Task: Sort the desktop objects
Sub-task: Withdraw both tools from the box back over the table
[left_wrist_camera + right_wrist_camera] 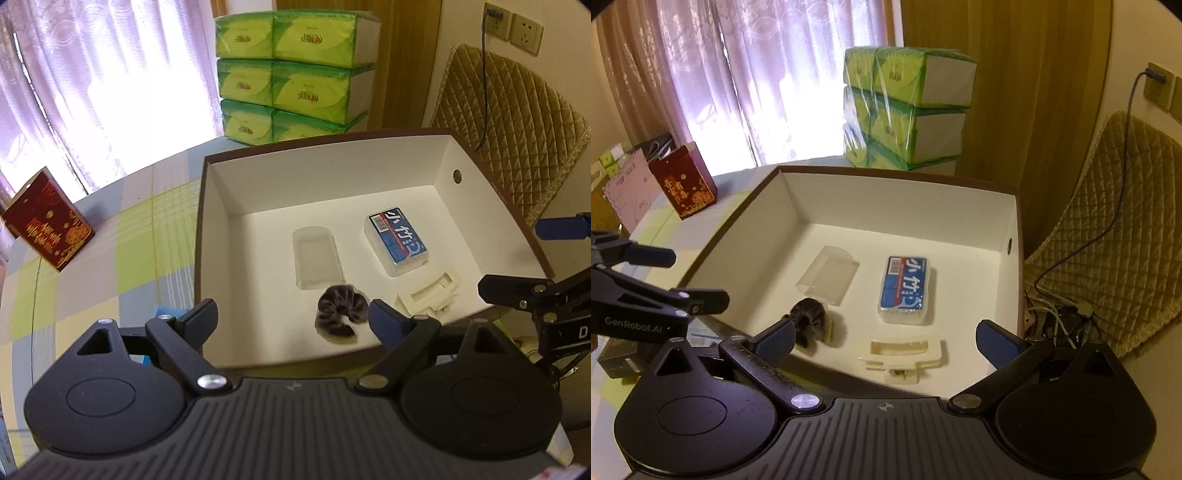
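Inside the box [221, 192], scrunchie [341, 314], blue case [397, 240], both grippers' fingers [201, 315] wide, empty.

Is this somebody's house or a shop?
Most likely a home: there are curtains at a bright window, a checked tablecloth on the table, and a wrapped stack of tissue packs behind the open box.

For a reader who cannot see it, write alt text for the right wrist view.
An open white-lined box holds a dark scrunchie, a clear lid, a blue-labelled case and a cream clip. The right gripper hovers open and empty above its near edge.
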Action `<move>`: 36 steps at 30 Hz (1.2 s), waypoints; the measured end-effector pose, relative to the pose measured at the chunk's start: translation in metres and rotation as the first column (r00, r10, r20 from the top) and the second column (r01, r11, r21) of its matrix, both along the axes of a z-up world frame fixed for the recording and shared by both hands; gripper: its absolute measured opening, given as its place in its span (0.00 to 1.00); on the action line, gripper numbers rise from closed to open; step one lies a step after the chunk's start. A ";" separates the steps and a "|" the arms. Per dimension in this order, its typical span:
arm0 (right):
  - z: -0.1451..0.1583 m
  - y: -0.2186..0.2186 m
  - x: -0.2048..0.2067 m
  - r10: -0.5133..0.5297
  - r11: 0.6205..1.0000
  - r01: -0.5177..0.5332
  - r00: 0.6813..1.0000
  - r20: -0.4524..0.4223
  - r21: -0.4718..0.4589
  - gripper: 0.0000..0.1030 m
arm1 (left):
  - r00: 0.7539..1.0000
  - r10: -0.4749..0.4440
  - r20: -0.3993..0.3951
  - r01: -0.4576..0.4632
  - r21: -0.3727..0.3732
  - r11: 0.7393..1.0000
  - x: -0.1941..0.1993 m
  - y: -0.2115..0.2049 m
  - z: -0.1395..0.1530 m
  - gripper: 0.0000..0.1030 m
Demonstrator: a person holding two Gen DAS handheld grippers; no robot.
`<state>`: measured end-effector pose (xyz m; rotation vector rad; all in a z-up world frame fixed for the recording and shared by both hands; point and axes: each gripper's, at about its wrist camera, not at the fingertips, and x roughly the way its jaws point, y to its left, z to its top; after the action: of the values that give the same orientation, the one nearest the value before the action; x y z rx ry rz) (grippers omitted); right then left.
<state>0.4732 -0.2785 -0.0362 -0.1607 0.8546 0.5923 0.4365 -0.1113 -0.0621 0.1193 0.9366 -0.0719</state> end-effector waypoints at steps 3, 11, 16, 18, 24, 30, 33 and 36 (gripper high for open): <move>0.005 -0.002 -0.011 0.001 1.000 -0.001 1.000 0.005 0.009 0.98 | 1.000 0.013 0.006 -0.013 -0.011 1.000 -0.015 0.001 0.006 0.84; 0.016 -0.004 -0.038 0.018 0.999 -0.019 1.000 0.019 0.033 0.98 | 0.999 0.030 0.024 -0.029 -0.031 0.999 -0.049 0.000 0.017 0.84; 0.021 -0.003 -0.055 0.034 0.999 -0.035 0.999 0.024 0.040 0.98 | 0.999 0.035 0.035 -0.033 -0.050 0.998 -0.069 0.003 0.023 0.84; 0.023 -0.003 -0.064 0.041 0.998 -0.042 0.999 0.024 0.039 0.98 | 0.998 0.040 0.039 -0.037 -0.056 0.998 -0.078 0.005 0.025 0.84; 0.023 0.002 -0.089 0.086 0.995 -0.087 0.996 0.015 0.044 0.98 | 0.998 0.046 0.039 -0.043 -0.067 0.997 -0.101 0.008 0.026 0.84; 0.023 0.008 -0.109 0.126 0.991 -0.127 0.992 0.004 0.043 0.98 | 0.998 0.054 0.033 -0.052 -0.081 0.995 -0.126 0.014 0.026 0.84; 0.023 0.010 -0.115 0.138 0.989 -0.138 0.990 -0.003 0.046 0.98 | 0.998 0.058 0.030 -0.055 -0.086 0.995 -0.136 0.018 0.027 0.84; 0.022 0.012 -0.121 0.149 0.988 -0.148 0.989 -0.009 0.050 0.98 | 0.998 0.064 0.027 -0.061 -0.087 0.994 -0.145 0.022 0.027 0.84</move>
<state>0.3526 -0.2664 -0.0145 -0.1769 0.8446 0.7539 0.2914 -0.0892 -0.0355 0.0113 0.9059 -0.0523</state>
